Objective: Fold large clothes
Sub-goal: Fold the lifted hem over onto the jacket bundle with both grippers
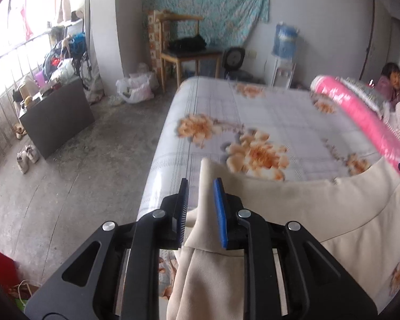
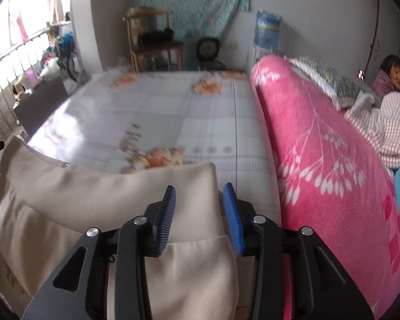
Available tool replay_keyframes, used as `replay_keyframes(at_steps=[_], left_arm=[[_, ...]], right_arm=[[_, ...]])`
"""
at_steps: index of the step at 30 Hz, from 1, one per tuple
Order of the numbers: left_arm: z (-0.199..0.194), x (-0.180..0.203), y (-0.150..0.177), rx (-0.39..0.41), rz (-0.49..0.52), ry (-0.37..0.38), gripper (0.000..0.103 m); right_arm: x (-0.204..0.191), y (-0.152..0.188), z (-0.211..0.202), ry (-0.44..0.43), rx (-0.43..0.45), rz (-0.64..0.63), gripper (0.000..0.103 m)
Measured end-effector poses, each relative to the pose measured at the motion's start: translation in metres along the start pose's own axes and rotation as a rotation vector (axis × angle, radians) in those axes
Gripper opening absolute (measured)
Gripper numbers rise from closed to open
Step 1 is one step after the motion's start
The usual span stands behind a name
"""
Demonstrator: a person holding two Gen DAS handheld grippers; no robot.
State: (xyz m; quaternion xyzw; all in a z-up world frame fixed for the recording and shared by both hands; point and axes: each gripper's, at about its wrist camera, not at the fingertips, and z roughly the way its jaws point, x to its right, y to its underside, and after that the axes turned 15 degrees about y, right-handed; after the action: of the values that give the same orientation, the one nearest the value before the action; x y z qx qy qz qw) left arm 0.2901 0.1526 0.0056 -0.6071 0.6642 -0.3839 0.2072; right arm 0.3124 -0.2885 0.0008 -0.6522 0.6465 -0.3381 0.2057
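A large cream garment (image 1: pixel 320 208) lies across the near end of a bed with a floral sheet (image 1: pixel 266 112). Its top edge runs between my two grippers. In the left wrist view the left gripper (image 1: pixel 200 184) is open, and the garment's raised left corner stands loose between the blue pads. In the right wrist view the right gripper (image 2: pixel 200 189) is open wider over the garment's (image 2: pixel 93 200) right corner, which lies between the fingers with a gap on the right side. The floral sheet (image 2: pixel 160 112) stretches beyond the garment.
A rolled pink blanket (image 2: pixel 320 160) runs along the bed's right side, and a person (image 2: pixel 392 77) sits beyond it. Left of the bed there is concrete floor with a dark cabinet (image 1: pixel 58 117), shoes (image 1: pixel 26 157) and plastic bags (image 1: pixel 136 89). A wooden chair (image 1: pixel 184 45) and a water dispenser (image 1: pixel 285 45) stand at the far wall.
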Motion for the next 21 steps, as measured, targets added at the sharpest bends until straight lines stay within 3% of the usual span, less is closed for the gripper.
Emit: replay_keyframes(at_steps=[2,5,8,10,13,14,17,19,21], left_arm=[[-0.002,0.001,-0.002,-0.005,-0.018,0.088,0.019],[0.033,0.001,0.002,-0.117,-0.093,0.198,0.019],[0.066,-0.010,0.007,-0.153,-0.155,0.164,0.019],[0.074,-0.020,0.012,-0.148,-0.163,0.077,0.020],[0.066,-0.040,0.020,-0.144,-0.249,0.092,0.021],[0.060,-0.044,0.022,-0.142,-0.258,0.096,0.021],[0.031,-0.048,0.025,-0.130,-0.216,0.012,0.022],[0.007,-0.042,0.028,-0.108,-0.190,0.014,0.022],[-0.016,-0.031,0.033,-0.094,-0.150,0.069,0.022]], right_arm=[[-0.009,-0.004,-0.007,-0.084,0.000,-0.020,0.037],[-0.031,-0.009,0.006,-0.169,-0.047,-0.053,0.037],[-0.047,-0.010,0.031,-0.192,-0.108,-0.061,0.037],[-0.043,-0.007,0.053,-0.158,-0.146,-0.055,0.037],[-0.016,-0.003,0.065,-0.107,-0.169,0.004,0.037],[-0.007,-0.002,0.063,-0.079,-0.168,0.019,0.037],[0.019,0.003,0.045,0.041,-0.149,0.047,0.037],[0.034,0.009,0.017,0.016,-0.108,0.082,0.037],[0.036,0.018,-0.013,-0.045,-0.066,0.089,0.037]])
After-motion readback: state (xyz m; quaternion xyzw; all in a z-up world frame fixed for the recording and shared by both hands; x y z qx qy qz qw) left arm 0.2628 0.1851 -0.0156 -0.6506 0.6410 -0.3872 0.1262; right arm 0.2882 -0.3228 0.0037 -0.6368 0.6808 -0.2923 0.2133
